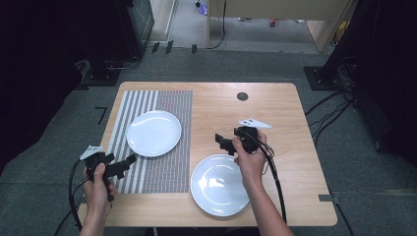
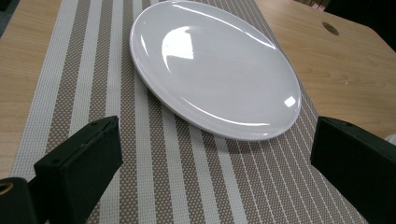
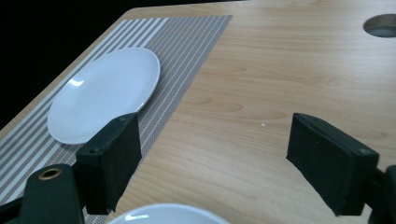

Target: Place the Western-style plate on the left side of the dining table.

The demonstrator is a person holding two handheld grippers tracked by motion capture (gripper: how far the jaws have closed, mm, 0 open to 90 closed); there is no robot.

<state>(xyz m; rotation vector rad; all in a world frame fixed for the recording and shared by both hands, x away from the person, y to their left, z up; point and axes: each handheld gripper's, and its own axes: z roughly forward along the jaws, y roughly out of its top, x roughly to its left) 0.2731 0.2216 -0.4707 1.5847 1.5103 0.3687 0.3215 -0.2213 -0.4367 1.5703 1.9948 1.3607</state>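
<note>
A white plate lies on a grey striped placemat on the left half of the wooden table. A second white plate rests on bare wood near the front edge. My left gripper hovers over the mat's front left, just short of the first plate, jaws open and empty. My right gripper hangs above the bare wood just behind the second plate, pointing left, open with nothing between its jaws.
A round cable hole sits in the table's far middle. Bare wood stretches across the right half. Grey carpet surrounds the table, with dark stands and cables at both sides.
</note>
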